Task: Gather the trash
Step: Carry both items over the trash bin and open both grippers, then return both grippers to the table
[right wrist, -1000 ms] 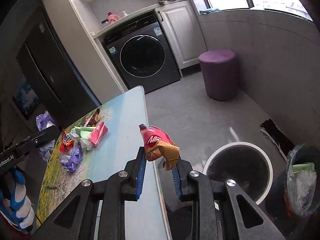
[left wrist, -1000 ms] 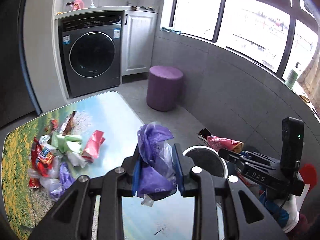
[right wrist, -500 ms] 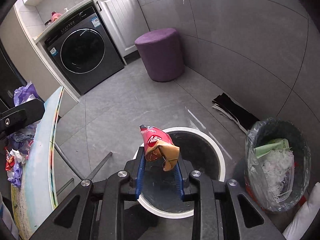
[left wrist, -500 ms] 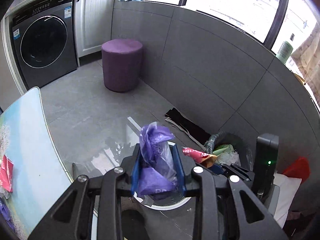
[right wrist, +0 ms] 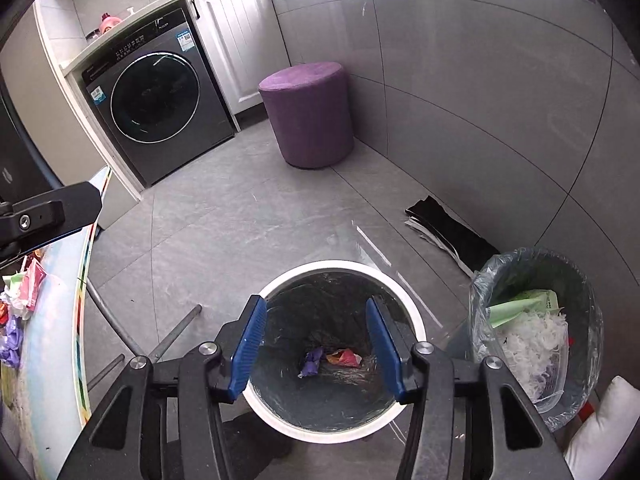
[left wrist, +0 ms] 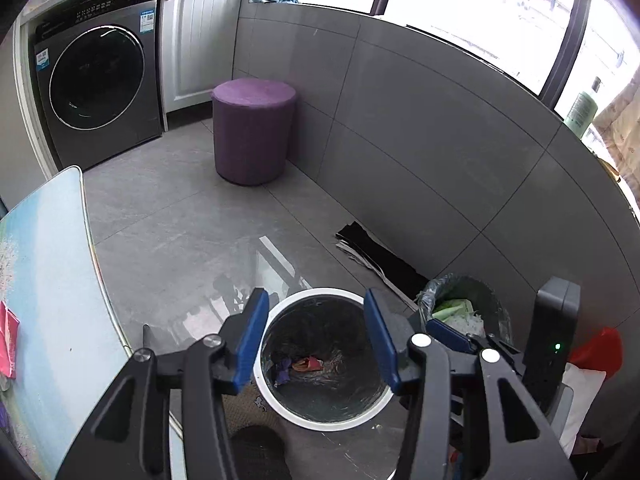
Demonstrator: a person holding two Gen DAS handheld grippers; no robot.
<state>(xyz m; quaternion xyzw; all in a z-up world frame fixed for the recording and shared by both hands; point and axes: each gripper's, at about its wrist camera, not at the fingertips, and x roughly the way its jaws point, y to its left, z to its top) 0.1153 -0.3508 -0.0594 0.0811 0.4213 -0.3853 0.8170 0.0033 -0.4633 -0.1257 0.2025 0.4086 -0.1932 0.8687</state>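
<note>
My left gripper (left wrist: 316, 332) hangs over a round bin with a white rim (left wrist: 320, 292), its jaws opening with nothing between them. A crumpled purple bag (left wrist: 283, 372) and a red snack wrapper (left wrist: 308, 363) lie at the bottom of that bin. My right gripper (right wrist: 316, 340) hangs over the same bin (right wrist: 340, 266), its jaws also opening and empty. In the right wrist view the purple bag (right wrist: 311, 362) and the red wrapper (right wrist: 344, 357) lie side by side on the bin's floor. More wrappers (right wrist: 24, 288) lie on the table (right wrist: 52, 320) at the left.
A second bin with a clear liner (right wrist: 536, 320) holds white and green rubbish just right of the white-rimmed one. A purple stool (right wrist: 308, 116), a washing machine (right wrist: 156, 96) and a black mat (right wrist: 448, 232) stand along the grey walls. Table legs (right wrist: 172, 336) slant beside the bin.
Both grippers swung from the table to above the white-rimmed bin. Their jaws spread; the purple bag and the red wrapper dropped out and now lie in the bin.
</note>
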